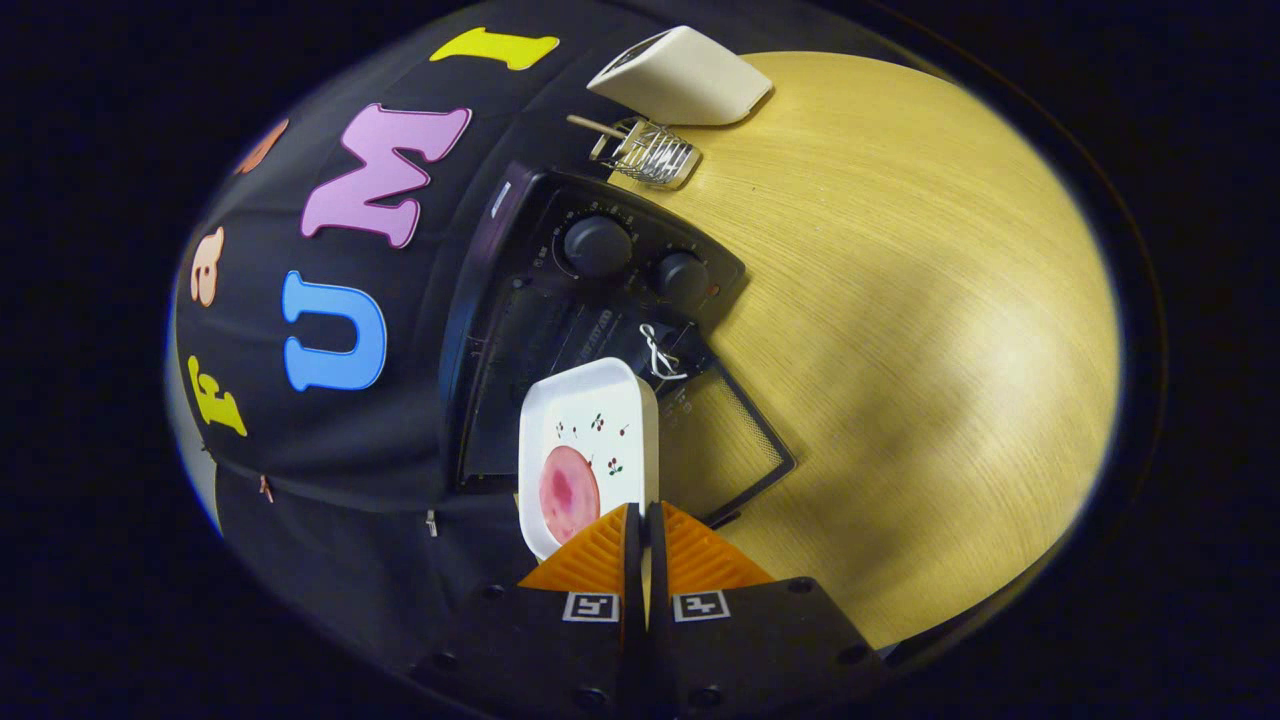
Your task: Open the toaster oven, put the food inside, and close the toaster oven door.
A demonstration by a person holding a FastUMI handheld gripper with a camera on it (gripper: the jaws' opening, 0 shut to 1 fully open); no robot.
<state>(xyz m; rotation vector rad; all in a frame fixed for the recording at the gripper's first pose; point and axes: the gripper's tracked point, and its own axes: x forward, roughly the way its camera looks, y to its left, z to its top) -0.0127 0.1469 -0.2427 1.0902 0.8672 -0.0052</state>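
My gripper (642, 515) is shut on the near rim of a white rectangular plate (600, 420) with small cherry prints. A round pink slice of food (569, 493) lies on the plate close to the fingers. Beyond the plate stands the black toaster oven (600, 300) with two round knobs (598, 245). Its glass door (730, 440) hangs open onto the wooden table, and the plate's far end reaches toward the oven's dark opening. A white cord loop (658, 352) shows at the door's handle.
The wooden table (900, 350) stretches out beside the oven. Past the oven sit a small wire basket (648, 152) with a wooden stick and a white box-shaped appliance (685, 78). The black cloth wall stands behind the oven.
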